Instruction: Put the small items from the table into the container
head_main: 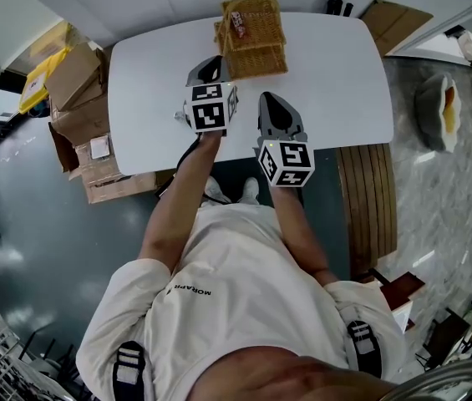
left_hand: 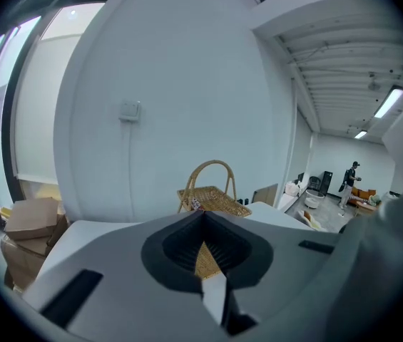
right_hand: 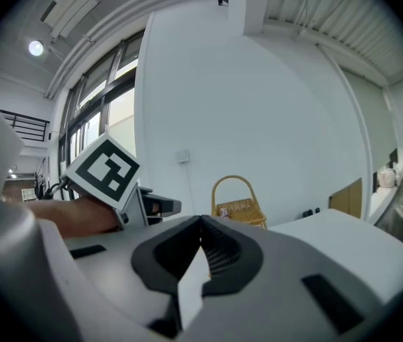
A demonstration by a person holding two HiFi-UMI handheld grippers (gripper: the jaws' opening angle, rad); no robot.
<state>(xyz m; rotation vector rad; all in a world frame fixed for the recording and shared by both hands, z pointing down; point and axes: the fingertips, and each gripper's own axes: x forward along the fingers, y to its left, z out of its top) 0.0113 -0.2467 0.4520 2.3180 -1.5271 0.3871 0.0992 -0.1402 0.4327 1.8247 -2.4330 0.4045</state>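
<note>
Both my left claw (left_hand: pixel 202 216) and my right claw (right_hand: pixel 201 223) are pressed together, with nothing visible between their jaws. The wicker basket (left_hand: pixel 215 199) stands straight ahead of them. If I reach on, I risk delivering nothing, or the closed tips shoving the light basket away.

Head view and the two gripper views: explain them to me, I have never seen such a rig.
A person at a white table holds a two-jaw gripper in each hand; the marker cubes are parts of them. The head view looks down from the person's head. Each gripper view rides on one gripper, looking along its jaws. The left gripper and right gripper both have jaws together, nothing visible between them. At the table's far edge stands a wicker basket holding a small packet.
</note>
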